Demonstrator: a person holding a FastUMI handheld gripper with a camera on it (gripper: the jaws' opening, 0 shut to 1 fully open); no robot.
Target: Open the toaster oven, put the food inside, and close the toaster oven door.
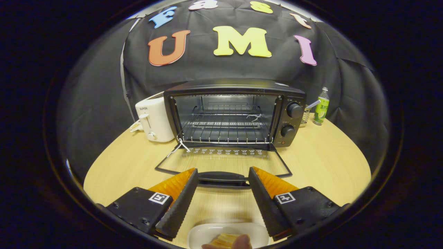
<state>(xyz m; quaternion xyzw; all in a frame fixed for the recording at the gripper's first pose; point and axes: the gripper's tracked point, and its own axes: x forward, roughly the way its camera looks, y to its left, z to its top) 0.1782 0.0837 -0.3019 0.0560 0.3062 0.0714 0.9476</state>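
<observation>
The black toaster oven (235, 114) stands at the back of the wooden table (322, 162). Its glass door (223, 160) is folded down flat, and the door handle (223, 178) lies just ahead of my fingertips. The wire rack (225, 133) inside is bare. My gripper (223, 174) is open, its fingers (181, 204) spread wide with nothing between them. Under the fingers, near the table's front edge, sits a white plate (207, 233) with yellowish food (224, 239). A person's fingertip (242, 242) touches the food.
A white toaster (154, 119) stands to the left of the oven. To the oven's right are a wire holder (306, 116) and a green bottle (321, 106). Black cloth walls in the table behind.
</observation>
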